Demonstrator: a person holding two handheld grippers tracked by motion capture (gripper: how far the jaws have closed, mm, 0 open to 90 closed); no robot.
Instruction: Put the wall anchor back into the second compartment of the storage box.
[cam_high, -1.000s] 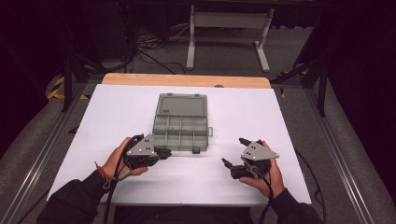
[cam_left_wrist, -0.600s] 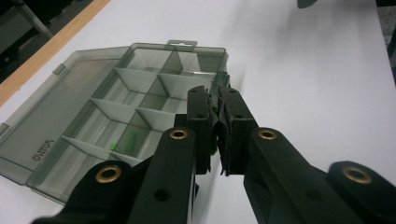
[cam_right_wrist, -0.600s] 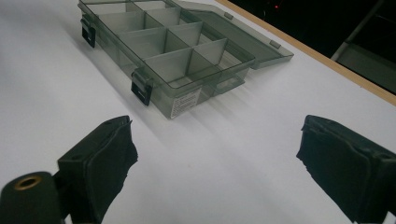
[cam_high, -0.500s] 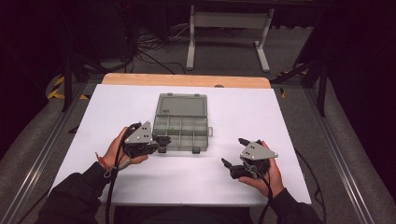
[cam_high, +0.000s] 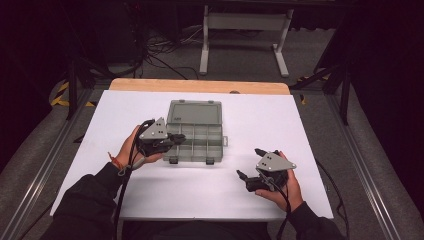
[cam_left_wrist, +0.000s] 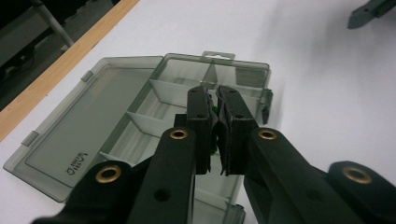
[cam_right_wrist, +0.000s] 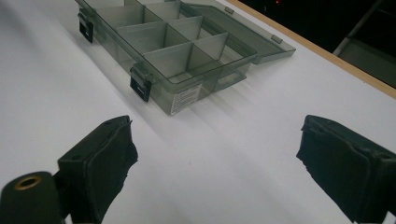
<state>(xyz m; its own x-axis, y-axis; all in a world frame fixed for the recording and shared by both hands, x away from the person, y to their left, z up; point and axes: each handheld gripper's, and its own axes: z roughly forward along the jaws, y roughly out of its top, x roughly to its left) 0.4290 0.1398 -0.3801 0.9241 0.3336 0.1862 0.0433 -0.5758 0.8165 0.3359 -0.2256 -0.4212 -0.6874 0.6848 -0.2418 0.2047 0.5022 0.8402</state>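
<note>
A grey see-through compartment box (cam_high: 202, 136) lies in the middle of the white table (cam_high: 280, 120), its lid (cam_high: 194, 107) folded flat toward the far side. My left gripper (cam_high: 179, 138) hovers over the box's left compartments, pointing right. In the left gripper view its jaws (cam_left_wrist: 216, 91) stand almost together, with a small green thing (cam_left_wrist: 214, 112) pinched between the pads above the dividers (cam_left_wrist: 168, 88). My right gripper (cam_high: 249, 162) rests at the near right of the table, apart from the box. In the right gripper view it (cam_right_wrist: 215, 154) is wide open with bare table between its pads.
The box's black front latches (cam_right_wrist: 140, 88) face the near side. The table's wooden far edge (cam_high: 200, 86) borders a dark floor with cables and a white stand (cam_high: 245, 30). Metal rails (cam_high: 45, 160) run along both sides. The right gripper's tip (cam_left_wrist: 369, 11) shows far off.
My left gripper has moved away from the person and slightly up, from the box's near-left corner to over its compartments. The right gripper has kept still.
</note>
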